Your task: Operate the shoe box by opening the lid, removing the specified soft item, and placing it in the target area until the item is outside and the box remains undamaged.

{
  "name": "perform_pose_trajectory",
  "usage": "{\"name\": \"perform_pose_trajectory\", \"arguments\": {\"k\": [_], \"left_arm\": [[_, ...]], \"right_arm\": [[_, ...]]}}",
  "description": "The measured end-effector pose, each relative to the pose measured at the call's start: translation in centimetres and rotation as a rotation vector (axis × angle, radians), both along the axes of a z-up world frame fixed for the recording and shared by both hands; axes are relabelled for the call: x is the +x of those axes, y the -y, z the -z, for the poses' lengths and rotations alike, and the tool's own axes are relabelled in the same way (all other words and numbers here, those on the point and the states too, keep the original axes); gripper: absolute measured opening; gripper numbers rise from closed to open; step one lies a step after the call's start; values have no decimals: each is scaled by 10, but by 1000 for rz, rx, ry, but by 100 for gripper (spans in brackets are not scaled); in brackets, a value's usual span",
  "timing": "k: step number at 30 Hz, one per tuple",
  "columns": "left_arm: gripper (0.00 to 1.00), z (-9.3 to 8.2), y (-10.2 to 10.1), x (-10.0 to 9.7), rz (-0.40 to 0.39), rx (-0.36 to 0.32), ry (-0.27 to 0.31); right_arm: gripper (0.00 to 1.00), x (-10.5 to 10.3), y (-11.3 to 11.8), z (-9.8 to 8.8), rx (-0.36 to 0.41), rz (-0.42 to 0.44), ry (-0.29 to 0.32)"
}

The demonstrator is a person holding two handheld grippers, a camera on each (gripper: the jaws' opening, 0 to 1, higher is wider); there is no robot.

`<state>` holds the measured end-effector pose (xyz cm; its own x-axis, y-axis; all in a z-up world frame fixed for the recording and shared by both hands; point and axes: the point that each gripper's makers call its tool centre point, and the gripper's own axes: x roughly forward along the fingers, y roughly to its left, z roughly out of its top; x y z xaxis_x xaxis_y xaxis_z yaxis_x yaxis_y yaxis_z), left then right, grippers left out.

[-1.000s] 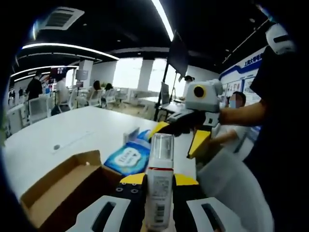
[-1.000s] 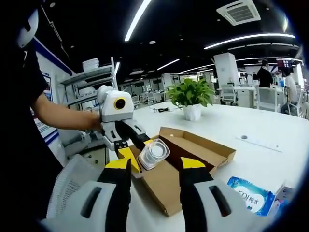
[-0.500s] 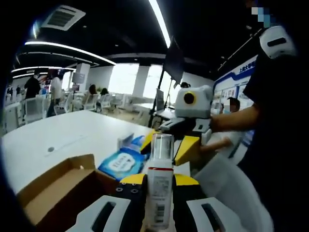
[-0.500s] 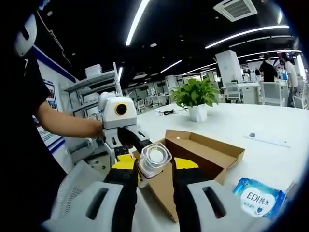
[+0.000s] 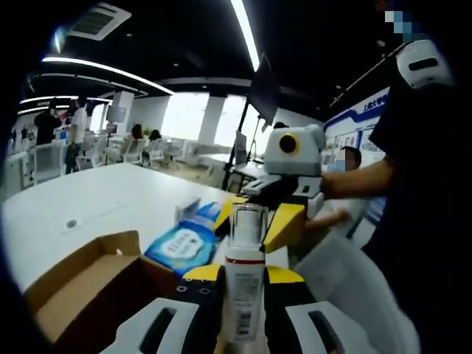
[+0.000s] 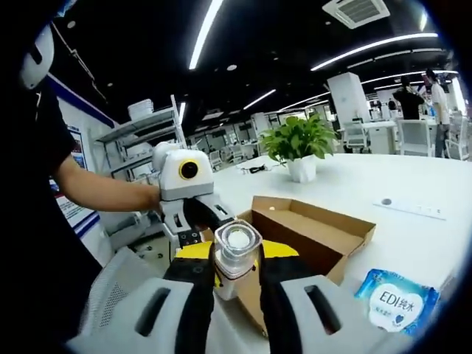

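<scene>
A white bottle (image 5: pixel 243 295) with a red band and a clear cap stands upright between the jaws of my left gripper (image 5: pixel 243 276), which is shut on its body. My right gripper (image 6: pixel 237 254) has its yellow-tipped jaws pressed against the bottle's clear cap (image 6: pixel 236 247). In the left gripper view, the right gripper (image 5: pixel 254 217) comes in from beyond and flanks the cap. The left gripper (image 6: pixel 193 234) shows behind the bottle in the right gripper view. The open cardboard shoe box (image 5: pixel 88 287) (image 6: pixel 310 228) lies on the white table (image 5: pixel 96 203) beneath the bottle.
A blue pack of wipes (image 5: pixel 181 243) (image 6: pixel 398 299) lies on the table beside the box. A potted plant (image 6: pixel 299 144) stands farther back. A grey mesh chair (image 6: pixel 110 287) sits at the table's edge, and a person's forearm (image 6: pixel 103 188) holds the left gripper.
My right gripper has come up to the bottle and its jaws have narrowed from wide apart onto the cap. The left gripper keeps its hold on the bottle.
</scene>
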<state>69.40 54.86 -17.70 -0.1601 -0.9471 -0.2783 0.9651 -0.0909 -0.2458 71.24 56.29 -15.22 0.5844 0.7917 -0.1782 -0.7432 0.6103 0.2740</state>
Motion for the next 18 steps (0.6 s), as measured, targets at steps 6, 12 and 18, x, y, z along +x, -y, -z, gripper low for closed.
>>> {"name": "perform_pose_trajectory", "arguments": {"k": [6, 12, 18], "left_arm": [[21, 1, 4, 6, -2, 31, 40], [28, 1, 6, 8, 1, 54, 83], [34, 4, 3, 13, -16, 86, 116]], "right_arm": [[19, 6, 3, -2, -18, 19, 2], [19, 14, 11, -10, -23, 41, 29], [18, 20, 18, -13, -37, 46, 43]]}}
